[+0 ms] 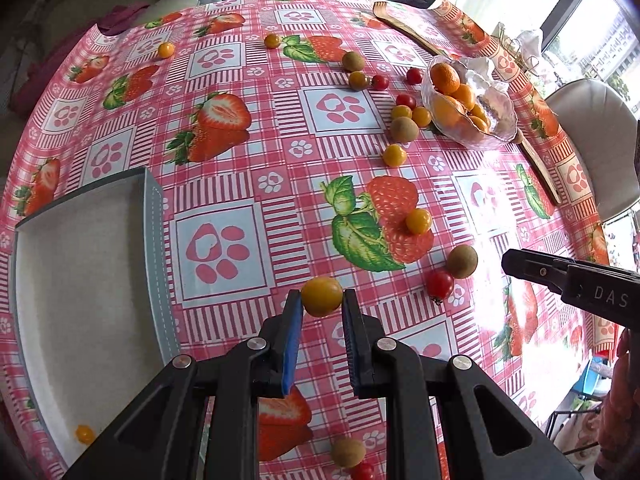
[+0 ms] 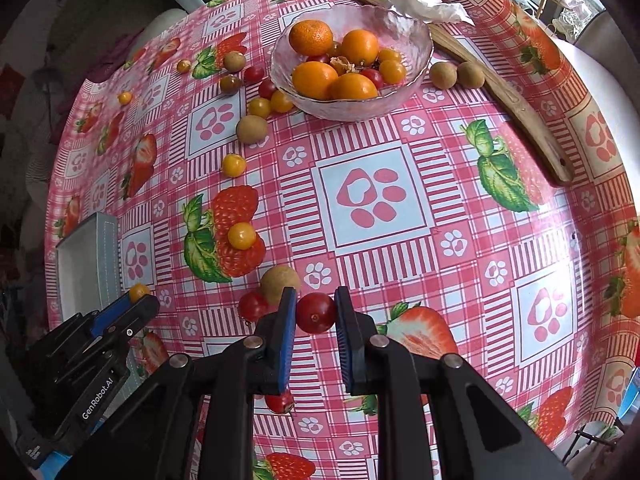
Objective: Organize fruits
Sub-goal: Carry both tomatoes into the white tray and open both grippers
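My left gripper (image 1: 322,300) is shut on a yellow cherry tomato (image 1: 322,295), held above the table right of the grey tray (image 1: 156,248). It also shows in the right wrist view (image 2: 138,294). My right gripper (image 2: 316,308) is shut on a red cherry tomato (image 2: 315,313). A glass bowl (image 2: 416,40) of oranges and small tomatoes stands at the far side; it also shows in the left wrist view (image 1: 496,92). Several loose yellow and red tomatoes and brown longans lie scattered, such as a longan (image 2: 280,284) and a red tomato (image 2: 252,306) just left of my right gripper.
A long wooden back-scratcher (image 2: 500,92) lies behind the bowl, with crumpled white paper (image 2: 424,0) next to it. One yellow tomato (image 1: 85,434) lies in the tray's near corner. The table is round with a strawberry-print cloth (image 2: 460,300). A white chair (image 1: 596,140) stands at the right.
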`<state>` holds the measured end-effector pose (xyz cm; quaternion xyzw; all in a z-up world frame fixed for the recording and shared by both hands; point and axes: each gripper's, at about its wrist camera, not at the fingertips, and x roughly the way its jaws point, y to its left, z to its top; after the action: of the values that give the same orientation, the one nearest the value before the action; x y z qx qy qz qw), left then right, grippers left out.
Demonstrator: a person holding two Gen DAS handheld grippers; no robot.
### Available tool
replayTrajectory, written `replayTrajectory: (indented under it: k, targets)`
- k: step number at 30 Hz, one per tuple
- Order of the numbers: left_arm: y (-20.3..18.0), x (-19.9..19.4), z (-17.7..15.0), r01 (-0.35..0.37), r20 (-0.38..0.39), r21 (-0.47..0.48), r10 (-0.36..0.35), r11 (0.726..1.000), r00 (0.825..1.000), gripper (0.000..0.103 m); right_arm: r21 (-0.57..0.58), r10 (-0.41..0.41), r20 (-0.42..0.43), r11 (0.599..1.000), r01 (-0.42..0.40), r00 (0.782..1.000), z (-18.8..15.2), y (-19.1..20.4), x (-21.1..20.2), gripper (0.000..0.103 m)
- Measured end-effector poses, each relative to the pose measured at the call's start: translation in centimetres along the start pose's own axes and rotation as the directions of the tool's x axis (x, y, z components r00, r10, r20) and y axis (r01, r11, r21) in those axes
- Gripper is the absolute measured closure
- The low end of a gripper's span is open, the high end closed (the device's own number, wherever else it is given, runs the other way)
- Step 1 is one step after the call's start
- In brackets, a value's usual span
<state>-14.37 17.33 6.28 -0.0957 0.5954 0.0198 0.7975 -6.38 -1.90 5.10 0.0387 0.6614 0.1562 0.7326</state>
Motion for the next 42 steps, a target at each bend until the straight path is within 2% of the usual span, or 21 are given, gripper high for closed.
replayTrajectory:
  k: [8,16,26,30,35,40,42]
  targets:
    - [5.4,-2.8,-3.7,-0.049,0.025,-0.099,0.052,0.994,0.998,0.082,-0.1,0.035,-0.033,0.994,-0.038,0.999,-1.8,6.4,0.1,0.082]
    - [12.6,-4.1,-7.8,-0.151,0.011,-0.192,0.156,0.97,0.988,0.082,-0.223,0.088,-0.087,0.969,-0.106,0.992,-3.8,15.2,1.4,0.082]
    - [20.0,-2.1,-8.2,-0.237,-0.028,-0.26,0.238,0.936,0.971,0.082,-0.336,0.11,-0.15,0.929,-0.155,0.983,-4.5,24.9,5.4,0.082]
    - [20.8,-1.2,-8.2,-0.245,-0.04,-0.257,0.243,0.935,0.969,0.082,-0.367,0.076,-0.167,0.921,-0.133,0.983,-4.5,27.4,8.1,0.082]
    - [20.9,-0.8,-8.3,-0.253,-0.039,-0.243,0.251,0.937,0.967,0.082,-0.379,0.022,-0.185,0.921,-0.092,0.982,-4.5,28.4,10.8,0.082]
    - [20.5,-0.7,-8.2,-0.27,-0.043,-0.222,0.267,0.937,0.963,0.081,-0.396,0.004,-0.175,0.915,-0.074,0.985,-4.5,28.9,11.2,0.081]
    - [20.3,-0.6,-8.2,-0.28,-0.047,-0.217,0.277,0.935,0.96,0.078,-0.382,0.015,-0.187,0.92,-0.087,0.982,-4.3,28.9,11.3,0.077]
